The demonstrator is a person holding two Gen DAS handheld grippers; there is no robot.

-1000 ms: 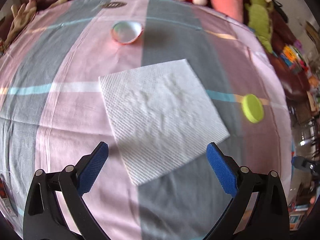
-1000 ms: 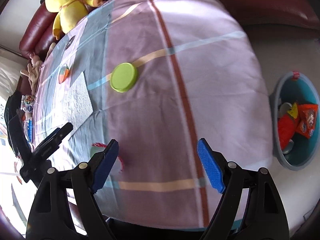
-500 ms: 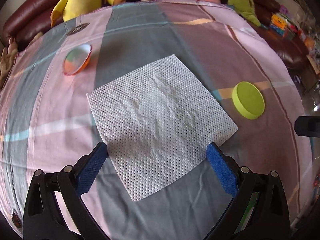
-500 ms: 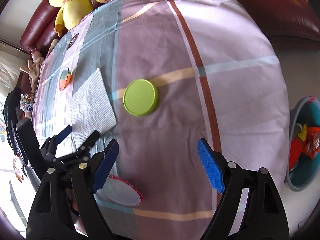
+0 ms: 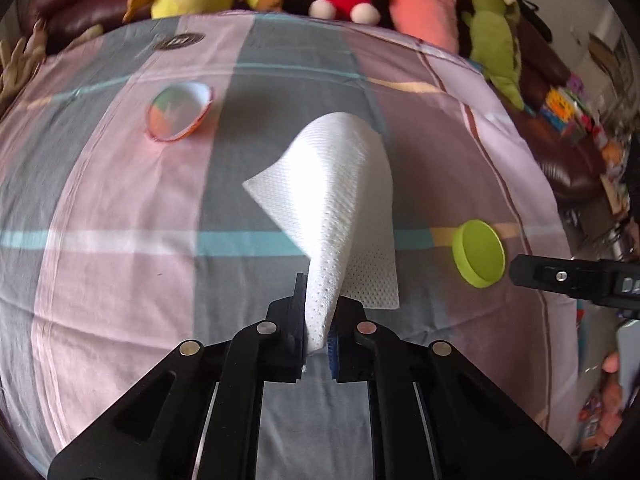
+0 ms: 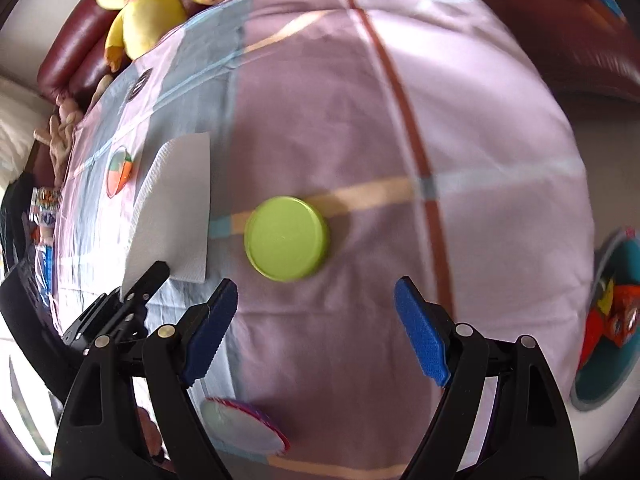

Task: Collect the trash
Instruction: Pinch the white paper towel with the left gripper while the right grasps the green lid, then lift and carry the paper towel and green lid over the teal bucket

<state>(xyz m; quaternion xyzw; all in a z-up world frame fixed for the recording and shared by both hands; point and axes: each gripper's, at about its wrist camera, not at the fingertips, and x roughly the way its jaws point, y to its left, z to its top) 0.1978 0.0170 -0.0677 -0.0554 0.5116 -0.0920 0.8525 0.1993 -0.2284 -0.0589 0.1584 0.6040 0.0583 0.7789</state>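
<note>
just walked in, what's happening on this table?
Trash pickup with two handheld grippers. The left gripper is shut on a corner of the white paper napkin, which is bunched up off the striped tablecloth. The right gripper is open and empty, hovering near the green lid. A foil yogurt lid lies further back. A teal bin with wrappers sits past the table's edge.

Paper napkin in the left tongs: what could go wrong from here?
1. The left tongs pinch only one edge of the paper napkin; the thin sheet could tear or slip out when carried.
2. The right tongs stand open short of the green lid; closing now would probably miss it.
</note>
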